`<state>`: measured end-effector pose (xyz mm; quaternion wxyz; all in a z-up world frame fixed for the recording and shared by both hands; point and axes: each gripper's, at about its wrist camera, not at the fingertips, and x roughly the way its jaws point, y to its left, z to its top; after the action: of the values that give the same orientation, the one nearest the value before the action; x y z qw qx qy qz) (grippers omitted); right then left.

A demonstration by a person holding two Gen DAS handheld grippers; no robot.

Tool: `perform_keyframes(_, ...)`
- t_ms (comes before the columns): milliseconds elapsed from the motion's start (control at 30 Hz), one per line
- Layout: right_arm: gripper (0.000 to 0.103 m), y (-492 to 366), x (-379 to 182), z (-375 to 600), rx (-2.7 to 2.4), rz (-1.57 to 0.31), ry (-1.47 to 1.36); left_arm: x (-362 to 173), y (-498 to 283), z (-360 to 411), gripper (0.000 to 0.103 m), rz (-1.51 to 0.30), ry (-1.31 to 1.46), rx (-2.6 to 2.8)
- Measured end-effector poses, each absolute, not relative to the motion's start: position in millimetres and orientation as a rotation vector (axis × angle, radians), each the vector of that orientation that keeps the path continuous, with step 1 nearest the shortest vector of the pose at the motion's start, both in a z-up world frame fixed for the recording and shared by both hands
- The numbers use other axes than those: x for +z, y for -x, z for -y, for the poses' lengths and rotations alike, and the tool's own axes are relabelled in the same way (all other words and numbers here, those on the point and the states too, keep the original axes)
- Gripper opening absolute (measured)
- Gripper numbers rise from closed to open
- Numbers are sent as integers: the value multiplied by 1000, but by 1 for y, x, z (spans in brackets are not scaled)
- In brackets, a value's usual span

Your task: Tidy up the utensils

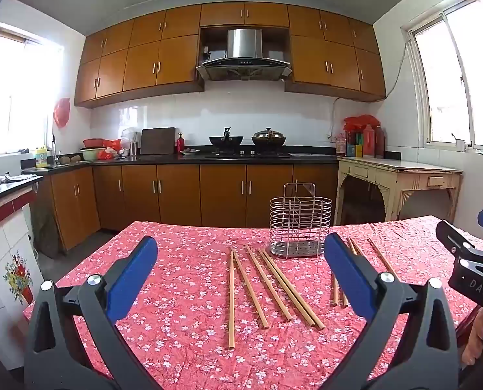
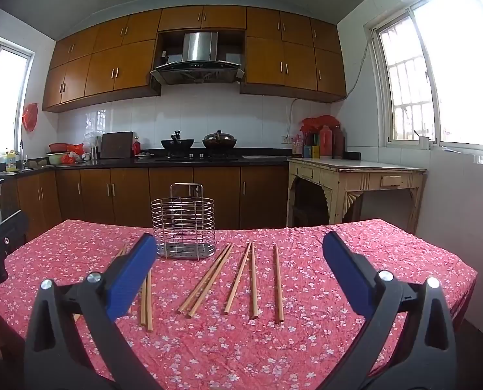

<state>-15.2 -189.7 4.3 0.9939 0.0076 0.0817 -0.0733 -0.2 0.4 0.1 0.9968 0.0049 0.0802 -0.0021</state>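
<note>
Worktop (image 1: 183, 341) under red floral cloth; far edge just behind wire utensil holder (image 1: 300, 224). Bare cloth in front of you. Chopsticks (image 1: 275, 287) lie loose, flat, before holder. Your left hand-held gripper (image 1: 240, 271) spread wide, empty, above cloth. Your right hand-held gripper (image 2: 238, 268) likewise wide, empty.

The long thin light-brown wooden chopsticks (image 2: 278, 282) look smooth and matt. The shiny silver metal wire holder (image 2: 183, 223) gleams. The tabletop wears a wrinkly red cloth with small white flowers (image 2: 241, 351). The left gripper (image 1: 241, 279) and right gripper (image 2: 238, 276) have matt black plastic arms, ridged blue pads (image 2: 134, 276) and shiny metal bolts.
</note>
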Motion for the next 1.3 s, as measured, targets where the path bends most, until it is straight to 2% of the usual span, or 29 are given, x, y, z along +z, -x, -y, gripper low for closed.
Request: perform_keyframes(1300, 99, 15, 3, 193, -145, -170, -14, -5, -2, 1, 101, -174, -1, -3)
